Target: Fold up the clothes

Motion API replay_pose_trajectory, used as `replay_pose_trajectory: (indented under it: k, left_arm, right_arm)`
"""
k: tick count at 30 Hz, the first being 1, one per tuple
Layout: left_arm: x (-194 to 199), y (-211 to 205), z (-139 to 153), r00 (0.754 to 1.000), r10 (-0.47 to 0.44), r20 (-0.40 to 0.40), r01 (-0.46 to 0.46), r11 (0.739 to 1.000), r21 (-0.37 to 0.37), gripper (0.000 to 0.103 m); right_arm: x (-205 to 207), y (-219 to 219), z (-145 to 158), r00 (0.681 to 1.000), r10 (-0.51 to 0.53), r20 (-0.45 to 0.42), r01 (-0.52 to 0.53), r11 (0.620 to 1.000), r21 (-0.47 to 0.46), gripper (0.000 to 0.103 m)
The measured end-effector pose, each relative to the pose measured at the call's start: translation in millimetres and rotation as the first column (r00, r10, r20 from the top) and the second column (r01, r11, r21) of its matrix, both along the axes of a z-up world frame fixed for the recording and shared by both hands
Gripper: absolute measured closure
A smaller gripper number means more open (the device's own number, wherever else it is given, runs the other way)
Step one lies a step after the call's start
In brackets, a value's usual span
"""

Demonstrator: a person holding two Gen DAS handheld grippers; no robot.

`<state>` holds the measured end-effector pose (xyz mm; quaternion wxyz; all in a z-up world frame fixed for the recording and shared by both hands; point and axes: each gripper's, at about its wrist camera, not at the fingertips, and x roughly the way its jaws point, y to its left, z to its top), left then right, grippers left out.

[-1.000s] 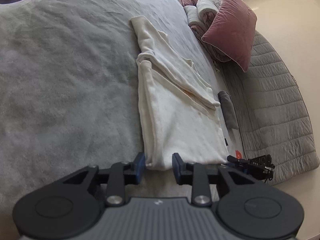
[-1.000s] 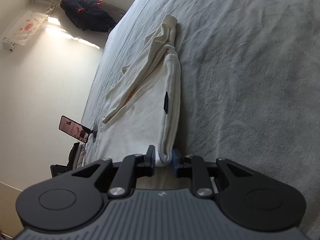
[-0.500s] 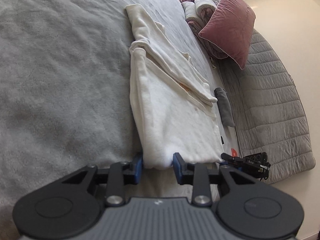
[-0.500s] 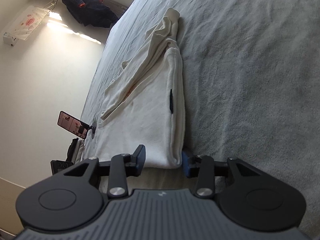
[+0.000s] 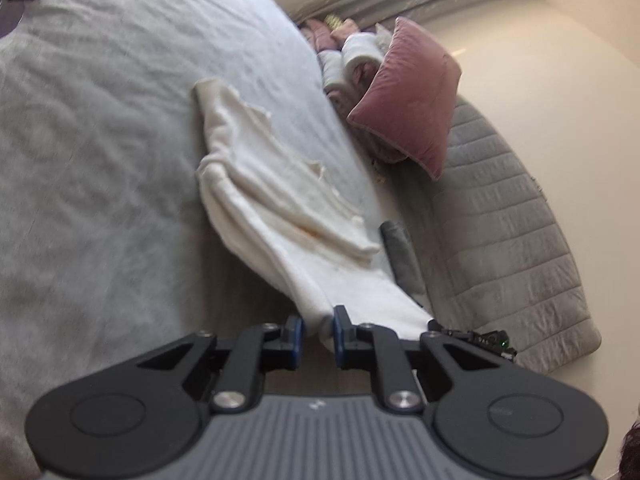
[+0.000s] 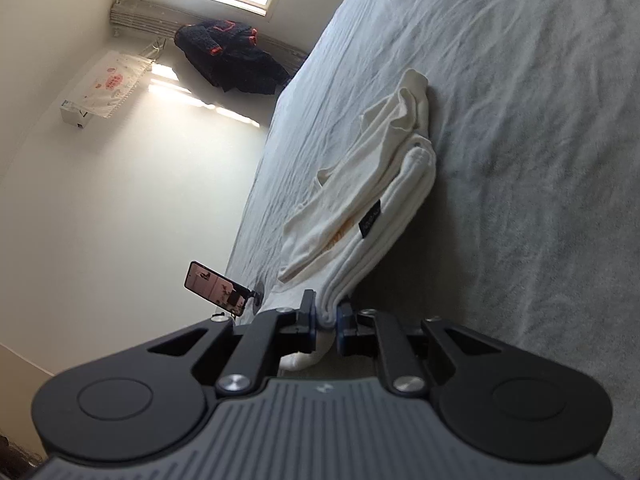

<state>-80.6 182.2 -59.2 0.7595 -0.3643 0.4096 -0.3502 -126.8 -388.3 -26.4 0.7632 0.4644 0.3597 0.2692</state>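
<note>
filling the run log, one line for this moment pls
left gripper shut on cream garment hem | right gripper shut on hem | near end raised off bed

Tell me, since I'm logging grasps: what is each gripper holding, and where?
Both the left gripper and right gripper pinch the cream garment at its near edge.

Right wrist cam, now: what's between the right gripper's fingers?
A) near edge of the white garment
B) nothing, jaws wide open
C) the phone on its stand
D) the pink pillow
A: the right gripper has just been closing and is shut on the near edge of the white garment, which bunches between the blue pads and lifts off the grey bedcover.
</note>
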Motion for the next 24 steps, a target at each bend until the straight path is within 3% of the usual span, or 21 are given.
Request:
replay_pose_trajectory:
  k: [6, 11, 16, 24]
  left_arm:
    - [8, -6, 21, 0.993, 0.075, 0.096, -0.072, 0.997, -0.032, 0.088]
    - [25, -6, 39, 0.970, 0.193, 0.146, -0.185, 0.980, -0.069, 0.089]
    - [46, -23, 67, 0.943, 0.243, 0.226, -0.254, 0.967, 0.021, 0.089]
    - [95, -31, 76, 0.928, 0.331, 0.171, -0.352, 0.929, 0.115, 0.089]
  right_arm:
    - [21, 9, 16, 0.994, -0.095, 0.057, 0.091, 0.994, 0.064, 0.090]
    - [44, 15, 26, 0.978, -0.187, 0.090, 0.178, 0.979, 0.095, 0.090]
    - [69, 22, 28, 0.954, -0.284, 0.102, 0.274, 0.956, 0.101, 0.090]
    - [107, 28, 26, 0.927, -0.369, 0.070, 0.367, 0.929, 0.035, 0.090]
